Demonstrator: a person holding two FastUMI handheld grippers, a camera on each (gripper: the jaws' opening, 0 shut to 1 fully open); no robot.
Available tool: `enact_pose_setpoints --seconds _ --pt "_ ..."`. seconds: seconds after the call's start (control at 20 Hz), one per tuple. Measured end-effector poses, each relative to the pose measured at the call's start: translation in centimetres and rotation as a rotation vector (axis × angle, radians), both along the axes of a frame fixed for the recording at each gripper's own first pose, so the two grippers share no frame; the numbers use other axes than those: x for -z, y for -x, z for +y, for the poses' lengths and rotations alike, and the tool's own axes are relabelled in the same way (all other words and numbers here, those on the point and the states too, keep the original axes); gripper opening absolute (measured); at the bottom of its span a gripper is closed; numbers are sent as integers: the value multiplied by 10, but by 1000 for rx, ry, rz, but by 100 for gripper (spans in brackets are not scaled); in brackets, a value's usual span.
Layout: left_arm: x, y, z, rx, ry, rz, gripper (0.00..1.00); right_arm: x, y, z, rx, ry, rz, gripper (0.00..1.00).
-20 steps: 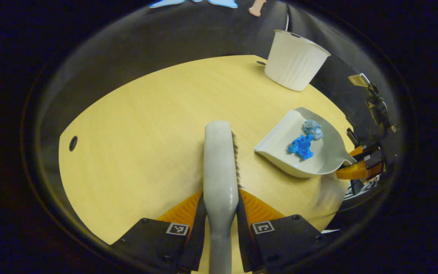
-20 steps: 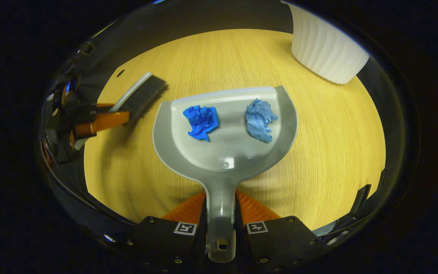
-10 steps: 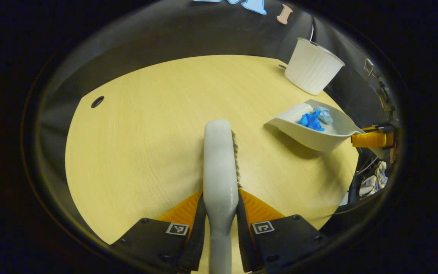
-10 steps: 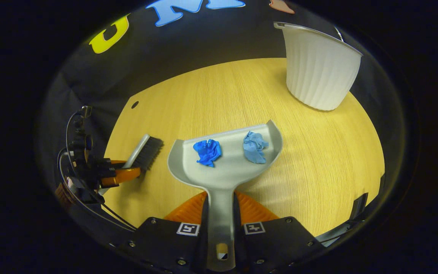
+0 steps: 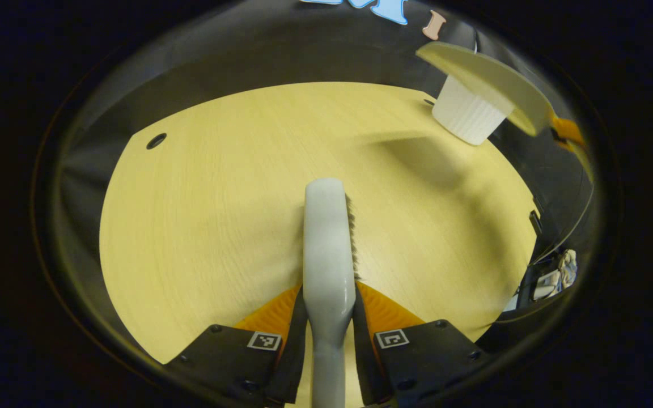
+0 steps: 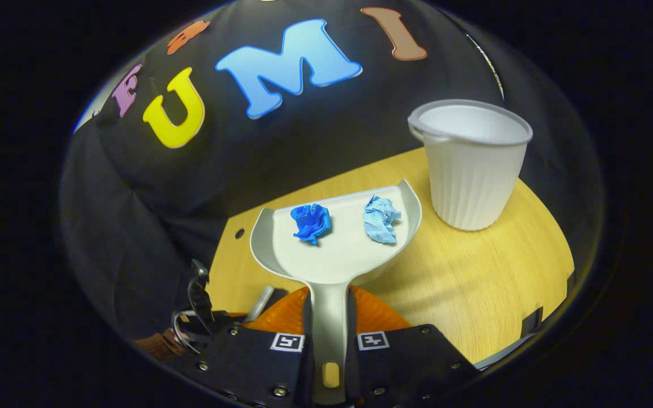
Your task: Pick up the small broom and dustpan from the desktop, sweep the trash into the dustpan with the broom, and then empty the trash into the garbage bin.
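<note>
My left gripper (image 5: 329,317) is shut on the grey broom (image 5: 327,238), whose handle runs forward low over the wooden desk (image 5: 219,187), bristles to its right side. My right gripper (image 6: 329,323) is shut on the handle of the pale grey dustpan (image 6: 338,255), held level in the air above the desk. A dark blue paper wad (image 6: 310,221) and a light blue paper wad (image 6: 380,218) lie in the pan. The white ribbed garbage bin (image 6: 471,170) stands just right of the pan, its mouth open. In the left gripper view the raised dustpan (image 5: 485,76) hangs in front of the bin (image 5: 465,113).
A small round hole (image 5: 156,140) sits in the desk near its far left edge. The black cloth wall (image 6: 190,170) rises right behind the desk. Cables and the other gripper's hardware (image 6: 196,317) lie at the lower left of the right gripper view.
My right gripper has lifted the dustpan with both wads well off the desk and toward the bin. The broom in my left gripper has stayed nearly still.
</note>
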State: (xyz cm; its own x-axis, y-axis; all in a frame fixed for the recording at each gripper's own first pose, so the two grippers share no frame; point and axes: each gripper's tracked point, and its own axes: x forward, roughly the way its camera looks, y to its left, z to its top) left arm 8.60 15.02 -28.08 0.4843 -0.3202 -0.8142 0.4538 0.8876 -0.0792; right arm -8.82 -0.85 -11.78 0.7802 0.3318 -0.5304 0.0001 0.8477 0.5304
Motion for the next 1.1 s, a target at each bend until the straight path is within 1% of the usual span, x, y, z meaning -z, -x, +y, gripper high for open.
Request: enact_pose_setpoints --seconds 0.1,0.15,0.2,0.25,0.3,0.35,0.5,0.55,0.6,0.65,0.7,0.8,0.85,0.9,0.95,1.0,1.05,1.1 --pt "0 1 3 -13 3 2 45 2 23 -13 52 -48 -58 20" --pt "0 1 4 -22 2 3 43 10 30 -14 79 -81 -78 20" --pt "0 1 6 -29 -1 2 46 19 38 -19 104 -118 -93 19" --pt "0 1 6 -35 -5 4 46 32 44 -22 136 -172 -102 20" --pt "1 1 7 -44 -8 9 46 51 54 -27 176 -271 -113 20" --pt "1 2 7 -48 -8 12 46 74 68 -32 222 -400 -126 19" --pt "2 2 6 -52 -22 8 46 133 93 -38 308 -641 -153 19" --pt "3 2 4 -50 -27 7 44 159 99 -48 337 -773 -158 19" --pt "5 3 1 -45 -34 8 47 209 107 -53 386 -993 -173 19" --pt "5 4 -1 -45 -32 11 49 230 111 -63 410 -1089 -184 19" --pt "6 5 -2 -50 -29 14 49 258 123 -83 443 -1187 -206 19" --pt "6 5 -2 -53 -33 15 49 316 152 -102 510 -1385 -237 19" --pt "6 4 -1 -52 -36 15 49 333 162 -100 522 -1363 -238 19" --pt "4 4 -2 -52 -39 15 48 354 183 -102 525 -1361 -229 19" --pt "2 4 -4 -53 -37 15 49 364 197 -106 520 -1393 -232 19" --pt "-1 3 -6 -57 -38 14 49 377 203 -98 511 -1333 -225 20" --pt "-5 3 -9 -61 -39 12 49 390 211 -88 486 -1190 -208 19" --pt "-10 2 -13 -67 -38 14 49 386 212 -55 388 -1027 -196 19"
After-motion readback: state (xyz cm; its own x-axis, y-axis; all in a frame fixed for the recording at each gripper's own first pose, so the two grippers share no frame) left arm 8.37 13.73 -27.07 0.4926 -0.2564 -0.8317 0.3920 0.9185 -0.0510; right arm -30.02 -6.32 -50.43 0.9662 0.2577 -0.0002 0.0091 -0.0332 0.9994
